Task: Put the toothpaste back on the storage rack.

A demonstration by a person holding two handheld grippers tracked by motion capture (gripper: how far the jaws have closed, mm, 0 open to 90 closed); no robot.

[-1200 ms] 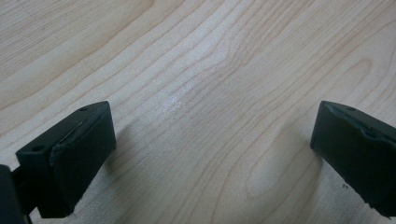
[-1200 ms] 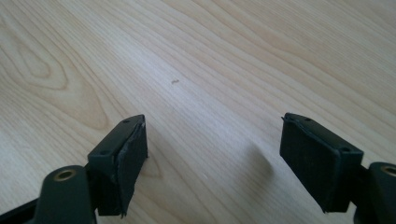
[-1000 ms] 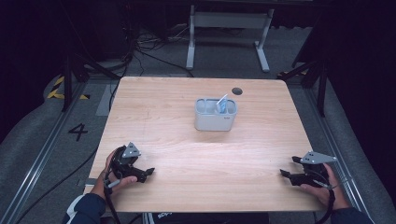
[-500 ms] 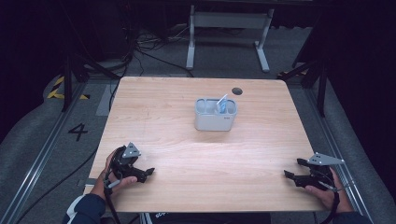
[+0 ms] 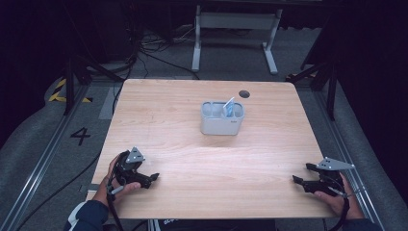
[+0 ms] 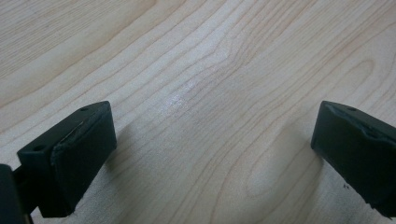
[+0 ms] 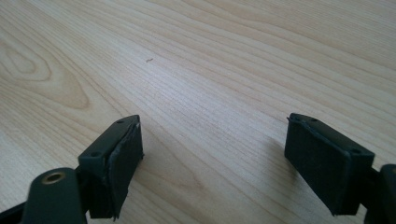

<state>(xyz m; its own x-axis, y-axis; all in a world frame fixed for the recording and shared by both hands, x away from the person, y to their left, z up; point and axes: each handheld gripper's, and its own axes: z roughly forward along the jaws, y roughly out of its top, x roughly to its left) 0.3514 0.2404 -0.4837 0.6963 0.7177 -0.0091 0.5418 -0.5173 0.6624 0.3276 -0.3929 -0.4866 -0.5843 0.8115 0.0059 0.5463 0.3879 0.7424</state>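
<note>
Wooden table (image 5: 192, 120), pale grain, rounded corners, seen from above. Dark floor around it, cables (image 5: 149, 45) trailing at the far side, a metal stand (image 5: 235, 29) beyond the far edge, a painted "4" (image 5: 80, 136) on the floor to the left.

Grey container (image 5: 221, 119) stood past the table's centre, slightly right of the midline, upright, with compartments along its top. A small blue-and-white item (image 5: 229, 107) leaned up out of the right-hand compartment; too small to say what it was. A dark round hole (image 5: 244, 94) sat in the tabletop just behind the container.

Left gripper (image 5: 150, 179) lay near the front left corner, held in the left hand (image 5: 115, 180), jaws pointing right across the table. In the left gripper view its jaws stood wide apart over bare wood, nothing between them.

Right gripper (image 5: 300, 174) was at the front right corner, in the right hand (image 5: 339, 197), grey plate on top, jaws pointing left. In the right gripper view the jaws were likewise spread wide, holding nothing, low over the wood.

Both grippers well apart from the container and from each other
</note>
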